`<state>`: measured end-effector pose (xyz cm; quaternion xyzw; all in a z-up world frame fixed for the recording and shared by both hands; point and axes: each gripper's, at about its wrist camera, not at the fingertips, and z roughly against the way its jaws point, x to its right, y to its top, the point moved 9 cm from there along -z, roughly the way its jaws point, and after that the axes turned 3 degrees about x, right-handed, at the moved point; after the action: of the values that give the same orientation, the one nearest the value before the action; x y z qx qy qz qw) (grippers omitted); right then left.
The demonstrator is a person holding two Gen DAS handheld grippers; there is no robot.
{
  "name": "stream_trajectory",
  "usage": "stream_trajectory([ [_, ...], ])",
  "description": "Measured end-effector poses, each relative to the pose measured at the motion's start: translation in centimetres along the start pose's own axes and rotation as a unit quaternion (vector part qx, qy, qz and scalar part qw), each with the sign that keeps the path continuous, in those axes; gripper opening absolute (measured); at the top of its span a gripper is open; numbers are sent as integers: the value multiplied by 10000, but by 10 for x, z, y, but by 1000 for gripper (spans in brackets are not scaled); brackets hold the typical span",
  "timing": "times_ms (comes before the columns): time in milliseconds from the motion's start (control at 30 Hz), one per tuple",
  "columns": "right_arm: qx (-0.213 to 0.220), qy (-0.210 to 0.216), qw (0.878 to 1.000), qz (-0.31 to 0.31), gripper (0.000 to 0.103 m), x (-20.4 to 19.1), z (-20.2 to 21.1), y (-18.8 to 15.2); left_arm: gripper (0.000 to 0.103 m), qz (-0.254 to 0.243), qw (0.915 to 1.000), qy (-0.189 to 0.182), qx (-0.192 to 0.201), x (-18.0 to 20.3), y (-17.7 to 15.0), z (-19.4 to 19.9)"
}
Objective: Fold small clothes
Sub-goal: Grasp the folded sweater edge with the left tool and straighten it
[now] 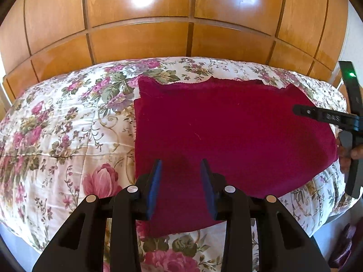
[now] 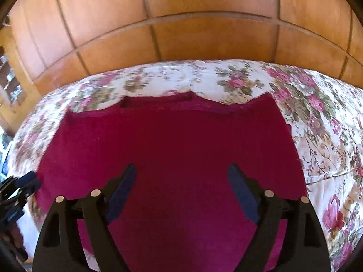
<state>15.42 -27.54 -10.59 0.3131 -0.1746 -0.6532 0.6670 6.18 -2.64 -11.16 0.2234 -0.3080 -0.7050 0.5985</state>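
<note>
Floral bedspread (image 1: 56,136) below wooden wardrobe (image 1: 140,40) | crimson garment (image 1: 226,136) fills mid-frame (lying flat) | left claw (image 1: 181,165) open, empty | right claw (image 2: 182,170) spread wide, empty

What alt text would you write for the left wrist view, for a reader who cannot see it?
A dark red garment lies flat on a floral bedspread, with the open left gripper over its near edge, holding nothing. The right gripper reaches in from the right edge; a wooden wardrobe stands behind the bed.
</note>
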Motion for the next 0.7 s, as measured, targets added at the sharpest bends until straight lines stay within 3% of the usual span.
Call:
stream_trajectory([
  [100,-125,-427,9990,-107,84,23,-17,-6,34,-44,10000,31,-1,0,0,-2],
  [500,337,-371,9987,-65,88,27,-25,-17,34,1,9998,181,42,-17,11,-8],
  [600,389,-358,9986,-65,89,27,-25,-17,34,364,9991,206,25,-40,20,-13],
  [700,443,-362,9983,-57,89,26,-25,-17,34,1142,9931,88,-239,-78,27,-30],
])
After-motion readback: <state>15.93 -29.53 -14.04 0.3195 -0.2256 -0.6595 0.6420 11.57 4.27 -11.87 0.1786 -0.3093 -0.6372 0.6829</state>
